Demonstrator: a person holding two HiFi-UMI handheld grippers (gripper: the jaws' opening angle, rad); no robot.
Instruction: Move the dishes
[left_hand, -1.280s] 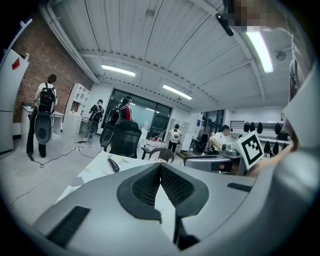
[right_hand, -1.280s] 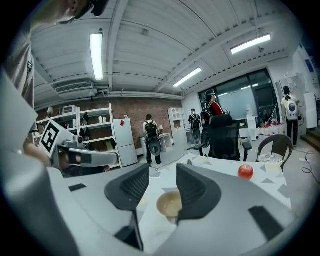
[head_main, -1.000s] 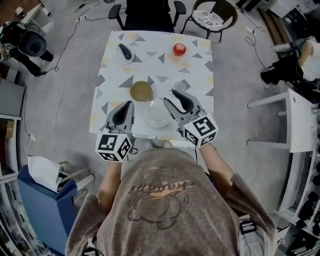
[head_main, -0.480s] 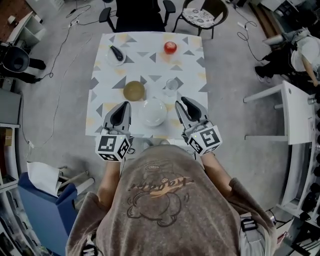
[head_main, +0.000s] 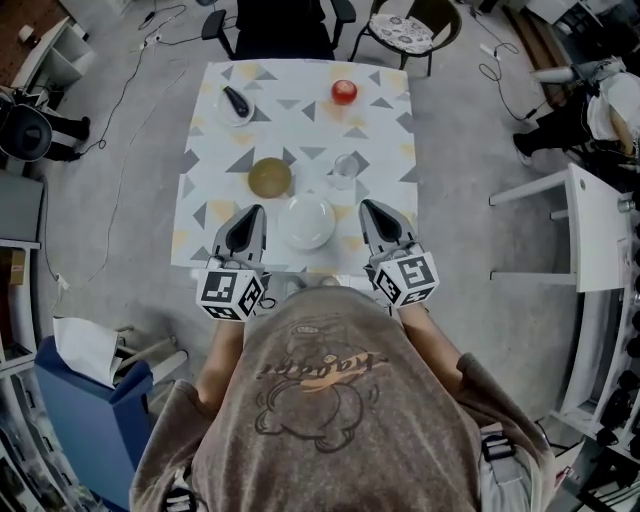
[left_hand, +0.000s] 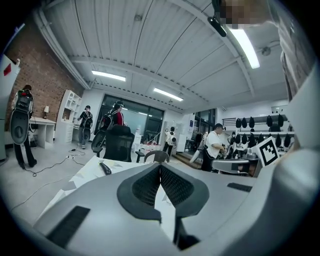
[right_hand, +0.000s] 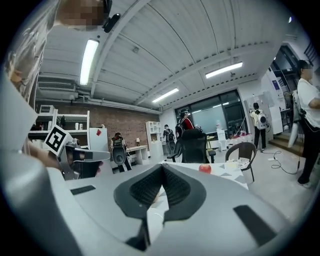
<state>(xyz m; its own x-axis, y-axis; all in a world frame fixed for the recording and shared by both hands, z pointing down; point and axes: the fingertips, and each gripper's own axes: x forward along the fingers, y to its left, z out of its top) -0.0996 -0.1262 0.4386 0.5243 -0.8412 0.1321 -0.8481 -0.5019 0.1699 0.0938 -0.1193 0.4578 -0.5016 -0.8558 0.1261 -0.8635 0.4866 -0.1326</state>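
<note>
A white plate (head_main: 307, 222) lies near the front edge of the patterned table (head_main: 395, 150), between my two grippers. Behind it are an olive plate (head_main: 270, 177) and a clear glass (head_main: 345, 170). At the far end a red apple (head_main: 344, 92) (right_hand: 205, 168) and a small plate with a dark object (head_main: 235, 103) (left_hand: 105, 168) rest. My left gripper (head_main: 252, 212) (left_hand: 160, 166) is shut and empty, left of the white plate. My right gripper (head_main: 372, 208) (right_hand: 162, 166) has just been closing with nothing between its jaws; it is shut, right of the plate.
A black office chair (head_main: 285, 25) and a wicker chair (head_main: 415, 35) stand beyond the table's far end. A white side table (head_main: 600, 240) is at the right, a blue seat (head_main: 90, 390) at lower left. Cables trail on the floor; people stand far off.
My right gripper has drawn away from the white plate to the right and toward the table's front edge, and its jaws have gone from open to shut. The left gripper has stayed put.
</note>
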